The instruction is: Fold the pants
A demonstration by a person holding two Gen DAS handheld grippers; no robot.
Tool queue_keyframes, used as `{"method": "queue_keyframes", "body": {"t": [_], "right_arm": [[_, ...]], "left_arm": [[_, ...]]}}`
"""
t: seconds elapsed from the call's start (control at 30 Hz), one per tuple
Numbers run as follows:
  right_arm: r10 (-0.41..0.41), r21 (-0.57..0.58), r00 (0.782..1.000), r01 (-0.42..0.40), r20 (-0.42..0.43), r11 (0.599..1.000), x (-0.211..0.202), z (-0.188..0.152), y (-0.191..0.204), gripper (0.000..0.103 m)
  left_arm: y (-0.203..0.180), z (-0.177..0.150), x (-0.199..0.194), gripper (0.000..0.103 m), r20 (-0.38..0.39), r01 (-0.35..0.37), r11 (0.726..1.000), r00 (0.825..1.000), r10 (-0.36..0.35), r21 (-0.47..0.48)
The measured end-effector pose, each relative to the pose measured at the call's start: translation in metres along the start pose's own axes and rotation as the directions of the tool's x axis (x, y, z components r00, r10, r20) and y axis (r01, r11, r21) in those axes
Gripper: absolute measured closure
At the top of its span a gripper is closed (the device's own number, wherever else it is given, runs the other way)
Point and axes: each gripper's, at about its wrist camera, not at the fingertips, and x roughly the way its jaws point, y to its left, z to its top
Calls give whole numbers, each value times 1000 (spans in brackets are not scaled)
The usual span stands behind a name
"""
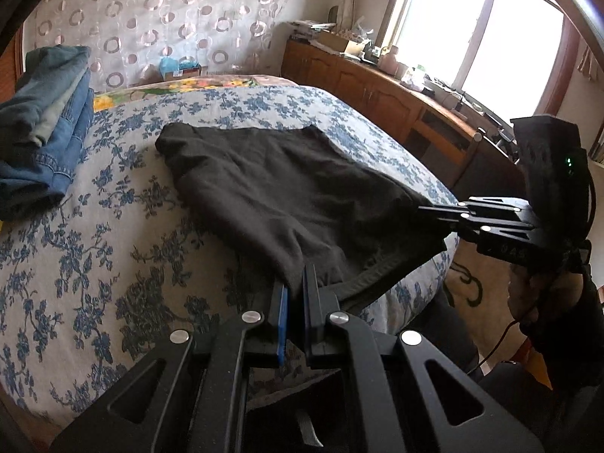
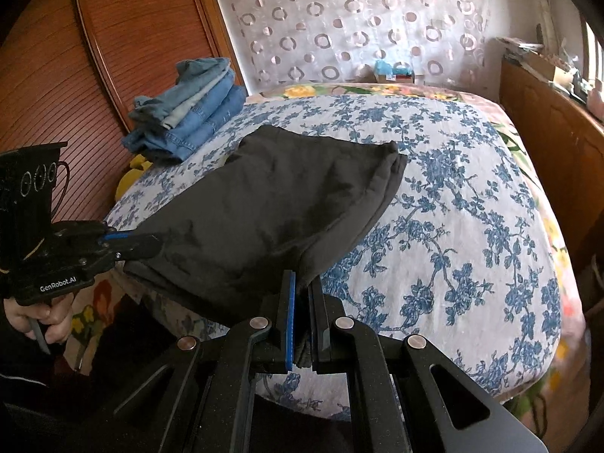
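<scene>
Dark pants [image 1: 279,188] lie folded on the blue-flowered bedspread [image 1: 94,234], their near end lifted off the bed edge. My left gripper [image 1: 296,283] is shut on the near left corner of the pants. My right gripper [image 2: 302,283] is shut on the near right corner of the pants [image 2: 283,204]. Each gripper shows in the other's view, the right one [image 1: 426,209] at the right and the left one [image 2: 151,243] at the left, both pinching the cloth. The far end of the pants rests flat on the bed.
A stack of folded blue jeans [image 1: 45,120] [image 2: 188,113] lies at the far left of the bed by a wooden headboard [image 2: 75,75]. A wooden cabinet [image 1: 377,94] with clutter stands under the window. A circle-patterned curtain [image 2: 358,19] hangs behind the bed.
</scene>
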Motion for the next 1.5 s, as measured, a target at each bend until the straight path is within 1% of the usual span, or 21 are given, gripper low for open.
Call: {"method": "queue_keyframes", "body": {"t": [0.2,0.43,0.8,1.1,1.5], "right_arm": [[1,-1,1000,-1,18,1000,-4,-7,0,97],[2,-16,999,-2,35,1000,-5,-5,1,97],[29,-15,999,-29,41,999,14,12,-11,98],[43,-2,997,-43,58,999,32,34,-22,97],[37,18,994,-39,100,999,67,67,-39,98]], "left_arm": [[-2,-2,-5,96,12,7,1000,1000,-7,1],[3,8,-10,96,35,11,1000,999,-11,0],[18,30,6,96,33,7,1000,999,-7,-21],[31,54,21,96,40,5,1000,999,-4,-30],[60,98,38,96,76,-9,999,997,13,-47]]}}
